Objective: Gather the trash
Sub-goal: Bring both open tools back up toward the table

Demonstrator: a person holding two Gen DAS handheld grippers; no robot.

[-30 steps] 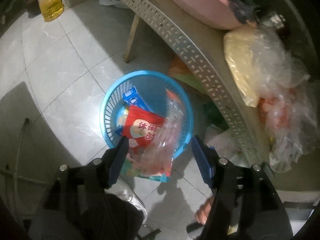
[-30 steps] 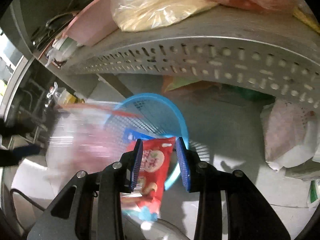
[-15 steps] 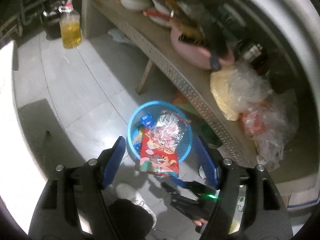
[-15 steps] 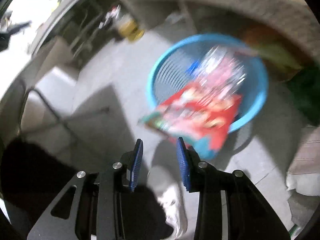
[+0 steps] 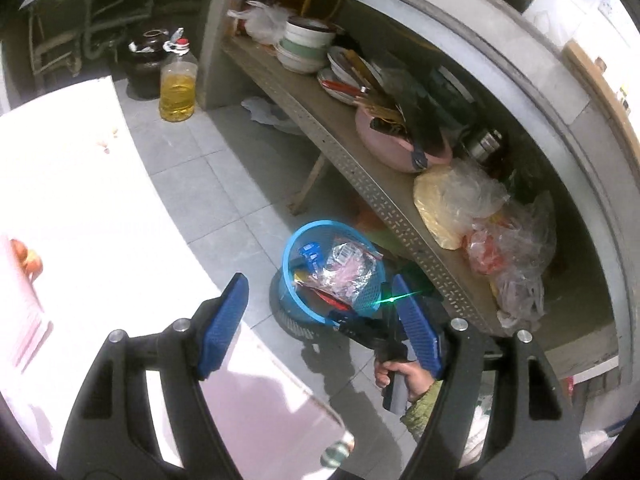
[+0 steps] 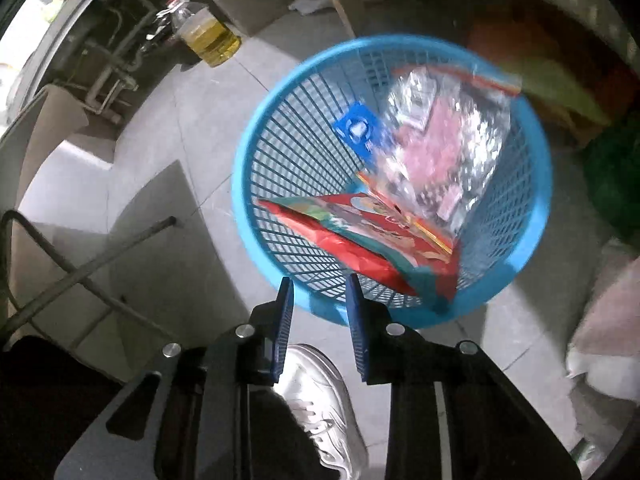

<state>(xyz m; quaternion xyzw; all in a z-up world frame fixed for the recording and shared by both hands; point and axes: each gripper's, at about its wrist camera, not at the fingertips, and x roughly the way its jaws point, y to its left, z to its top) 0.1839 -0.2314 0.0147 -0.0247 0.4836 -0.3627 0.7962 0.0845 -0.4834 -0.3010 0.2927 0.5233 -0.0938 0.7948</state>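
Observation:
A blue mesh basket (image 6: 241, 168) stands on the tiled floor beside a low shelf. Inside it lie a red snack packet (image 6: 360, 240), a clear plastic bag with pink contents (image 6: 440, 140) and a small blue wrapper (image 6: 356, 128). My right gripper (image 6: 320, 300) hangs just above the basket's near rim; its jaws are closing with nothing between them. My left gripper (image 5: 320, 312) is high above the floor, open and empty, and looks down on the basket (image 5: 292, 248). A hand (image 5: 404, 376) holding the right gripper shows below it.
A white tabletop (image 5: 80, 220) fills the left of the left wrist view. The perforated shelf (image 5: 360, 176) carries bowls, a pink basin and plastic bags. An oil bottle (image 5: 178, 88) stands on the floor. A white shoe (image 6: 320, 392) is under my right gripper.
The right gripper let go of the red packet, which dropped into the basket, then tilted down over it. The clear bag fell in too. The left gripper rose and drew back.

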